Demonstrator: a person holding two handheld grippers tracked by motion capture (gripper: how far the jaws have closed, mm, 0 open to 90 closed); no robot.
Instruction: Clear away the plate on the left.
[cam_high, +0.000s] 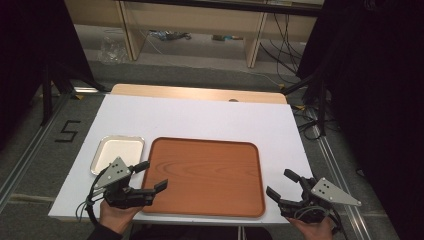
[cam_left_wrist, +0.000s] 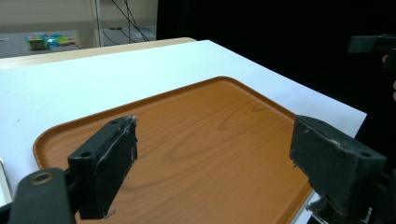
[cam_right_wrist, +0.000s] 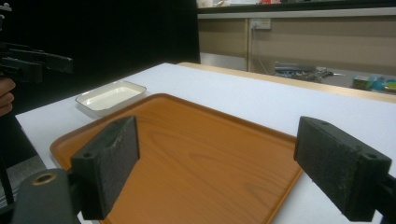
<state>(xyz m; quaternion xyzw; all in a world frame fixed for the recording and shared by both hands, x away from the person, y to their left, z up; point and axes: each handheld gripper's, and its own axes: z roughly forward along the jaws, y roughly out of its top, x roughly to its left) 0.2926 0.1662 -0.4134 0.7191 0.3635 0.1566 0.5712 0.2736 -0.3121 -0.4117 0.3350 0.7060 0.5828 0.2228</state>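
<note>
High view, left tool (cam_high: 148, 176): a hand is holding it at the near left edge of the worktop (cam_high: 200, 117); its jaws are standing spread with nothing between them, one reaching over the left rim of the wooden tray (cam_high: 204, 176), the other over the tray's near left corner.
High view, right tool (cam_high: 283, 184): a hand is holding it at the near right corner of the worktop, just beside the tray's right rim; its jaws are gaping wide with nothing in them.
High view, wooden tray: it is lying flat at the middle of the white worktop, toward the near edge, between the two tools.
High view, small white dish (cam_high: 118, 152): it is sitting just beside the tray's left rim, right behind the left tool.
Left gripper view, left tool (cam_left_wrist: 212, 156): the two black jaws are standing far apart, hovering over the wooden tray (cam_left_wrist: 196, 126), gripping nothing.
Right gripper view, right tool (cam_right_wrist: 217, 161): the jaws are spread wide above the wooden tray (cam_right_wrist: 196, 154), pinching nothing.
Right gripper view, small white dish (cam_right_wrist: 110, 96): it is resting on the worktop (cam_right_wrist: 261, 100) beyond the tray's far corner, just beside its rim.
</note>
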